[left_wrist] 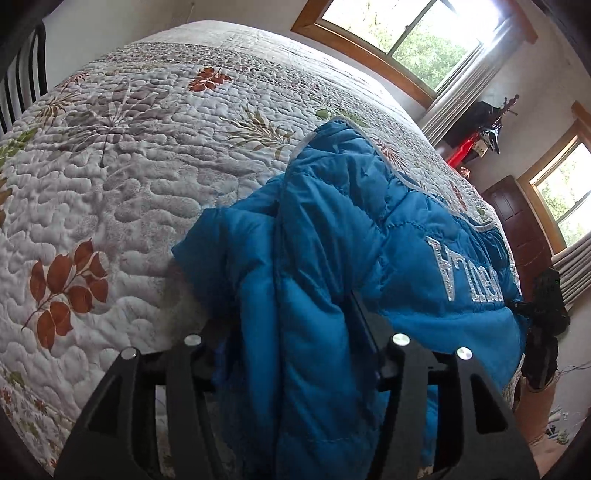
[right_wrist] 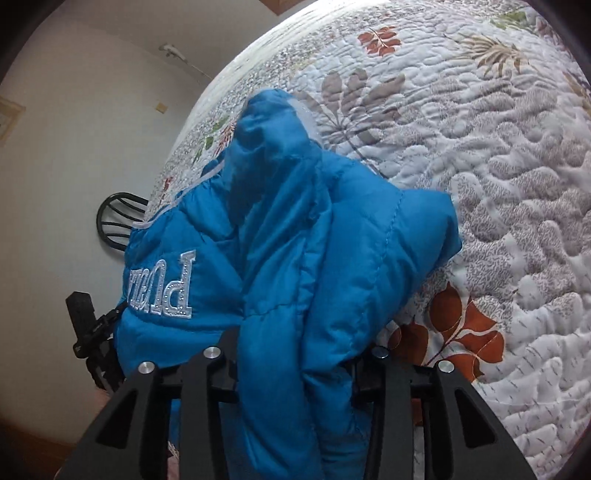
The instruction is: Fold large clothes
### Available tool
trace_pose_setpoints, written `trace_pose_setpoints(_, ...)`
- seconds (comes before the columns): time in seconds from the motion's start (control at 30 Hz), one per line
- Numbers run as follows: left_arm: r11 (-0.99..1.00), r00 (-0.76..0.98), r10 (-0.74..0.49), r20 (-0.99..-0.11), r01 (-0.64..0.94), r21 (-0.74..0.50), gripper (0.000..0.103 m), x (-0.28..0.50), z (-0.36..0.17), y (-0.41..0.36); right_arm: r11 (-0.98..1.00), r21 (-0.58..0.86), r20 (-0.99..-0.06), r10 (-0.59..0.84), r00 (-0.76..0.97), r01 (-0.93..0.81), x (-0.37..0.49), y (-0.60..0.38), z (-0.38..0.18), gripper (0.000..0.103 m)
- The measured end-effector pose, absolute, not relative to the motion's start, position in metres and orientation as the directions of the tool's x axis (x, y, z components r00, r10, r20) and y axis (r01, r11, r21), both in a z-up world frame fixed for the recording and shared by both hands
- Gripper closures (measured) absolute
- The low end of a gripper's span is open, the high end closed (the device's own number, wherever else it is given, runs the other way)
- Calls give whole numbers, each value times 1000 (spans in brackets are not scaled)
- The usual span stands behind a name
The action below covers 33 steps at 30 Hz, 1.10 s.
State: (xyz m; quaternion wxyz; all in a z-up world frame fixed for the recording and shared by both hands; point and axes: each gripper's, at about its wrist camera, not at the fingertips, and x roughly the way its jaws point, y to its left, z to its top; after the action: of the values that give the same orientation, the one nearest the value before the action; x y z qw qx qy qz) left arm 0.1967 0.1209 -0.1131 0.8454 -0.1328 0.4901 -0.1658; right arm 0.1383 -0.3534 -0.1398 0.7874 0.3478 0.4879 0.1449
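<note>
A blue puffer jacket (left_wrist: pixel 332 221) with white lettering (left_wrist: pixel 465 273) lies bunched on a quilted bedspread (left_wrist: pixel 147 166) printed with leaves. A thick fold of it runs down between the jaws of my left gripper (left_wrist: pixel 295 328). The jaws stand apart, the fabric looks loose and unpinched, and it hides the fingertips. In the right wrist view the same jacket (right_wrist: pixel 295 221), with its lettering (right_wrist: pixel 173 291), drapes through my right gripper (right_wrist: pixel 299 343), whose jaws are likewise apart around slack fabric. Each view shows the other gripper at the jacket's far edge: right gripper (left_wrist: pixel 546 306), left gripper (right_wrist: pixel 85 325).
The quilt (right_wrist: pixel 498 184) stretches wide beyond the jacket. A dark spindle-back chair (right_wrist: pixel 118 218) stands at the bed's side near a white wall. Windows (left_wrist: pixel 406 33) with curtains, a dark wooden door (left_wrist: pixel 517 229) and a shelf with red items (left_wrist: pixel 461 151) line the far wall.
</note>
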Motion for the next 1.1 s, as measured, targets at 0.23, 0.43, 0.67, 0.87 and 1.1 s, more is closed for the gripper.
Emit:
trace_pose_setpoints(0.23,936,470,-348,-812,129,-327,46,191,-96,121,803,578,-742,442,504,145,122,-359,-114,49)
trace_pose_setpoints(0.43,959,612,-281,-739,141,-247,46,158,-29,119,900,420,-759,281,587,113,95,-347,-49,51)
trace_pose_setpoints(0.67,904,508,-406,-760,346,-251,44,139,-22,10,918,367,-735,386,558,-152,104,-243,-22,64)
trace_pose_setpoints(0.87,908,443,-393,-806,324,-265,44,150,-74,-21,930,332,-799,367,477,-160,121,-209,-62,66)
trace_pose_setpoints(1.1,914,461,-336,-822,369,-167,44,148,-100,-30,936,321,-834,351,427,-142,133,-204,-102,67)
